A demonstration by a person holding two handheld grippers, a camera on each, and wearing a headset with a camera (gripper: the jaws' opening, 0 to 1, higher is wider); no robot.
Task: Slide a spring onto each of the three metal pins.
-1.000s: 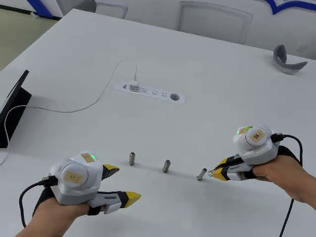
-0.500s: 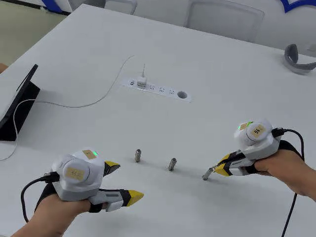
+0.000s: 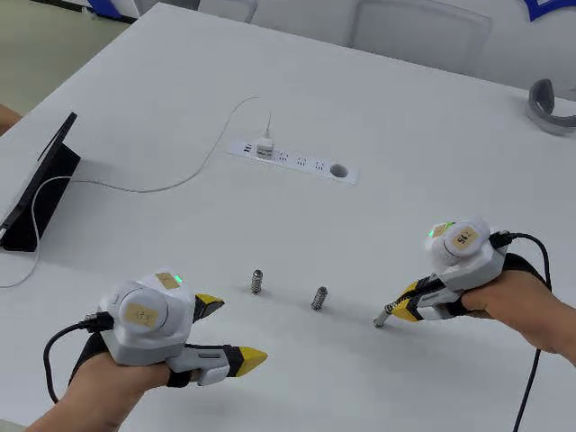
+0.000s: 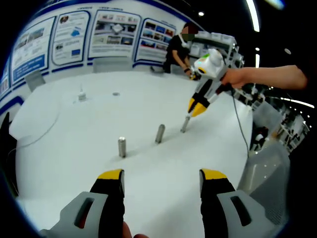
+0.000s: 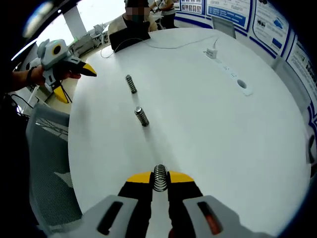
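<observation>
Three short metal pins stand in a row on the white table [image 3: 387, 99]. The left pin [image 3: 257, 281] and the middle pin [image 3: 319, 298] each carry a spring. My right gripper [image 3: 403, 311] is shut on a spring [image 5: 159, 177], whose end is pressed against the tilted right pin [image 3: 384, 316]. In the right gripper view the spring hides that pin, and the two sprung pins [image 5: 141, 116] [image 5: 131, 83] stand beyond. My left gripper [image 3: 229, 331] hovers open and empty near the table's front edge, short of the left pin [image 4: 122, 147].
A white power strip [image 3: 292, 160] with a plugged-in charger and its cable lies at mid-table. A dark tablet [image 3: 40, 184] leans at the left edge. A grey curved object [image 3: 549, 97] rests far right. Chairs stand behind the table, and a person stands in the room beyond.
The head camera has shifted. My right gripper has closed in on the right pin with the spring. The left gripper has held its place.
</observation>
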